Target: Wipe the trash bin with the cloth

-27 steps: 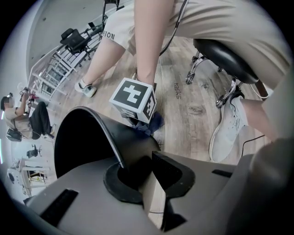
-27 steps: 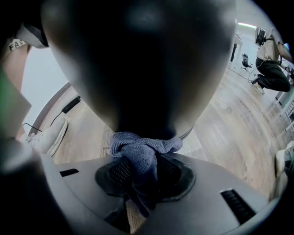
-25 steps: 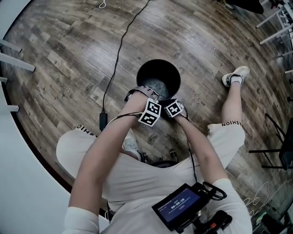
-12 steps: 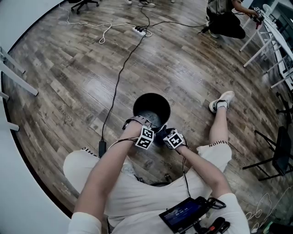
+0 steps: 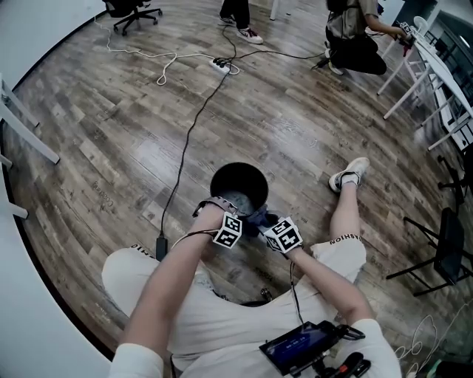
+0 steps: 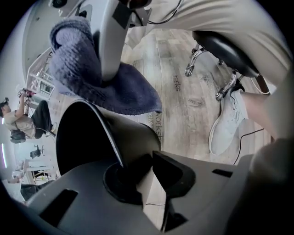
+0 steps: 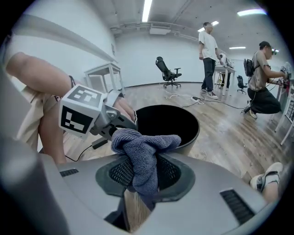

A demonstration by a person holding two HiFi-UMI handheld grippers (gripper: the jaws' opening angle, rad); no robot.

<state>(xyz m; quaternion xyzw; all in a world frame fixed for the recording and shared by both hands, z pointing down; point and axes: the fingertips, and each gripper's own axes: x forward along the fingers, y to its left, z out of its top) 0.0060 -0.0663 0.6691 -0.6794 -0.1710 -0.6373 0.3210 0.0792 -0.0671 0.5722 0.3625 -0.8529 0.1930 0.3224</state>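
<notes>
The black trash bin stands upright on the wood floor in front of my knees. My left gripper is at the bin's near rim. In the left gripper view the bin's wall runs down between the jaws of this gripper, which have just been closing onto it. My right gripper hangs beside it, just above the rim, shut on a blue-grey cloth that bunches over its jaws. The cloth also shows in the left gripper view, above the bin. The bin's mouth looks dark and empty.
A black cable runs across the floor to a power strip. My shoe rests right of the bin. An office chair and people are at the far end, with white table legs at right.
My right gripper has risen with the cloth, off the bin's near rim. The left gripper stays at the rim. The head view has pulled back and shows more of the room.
</notes>
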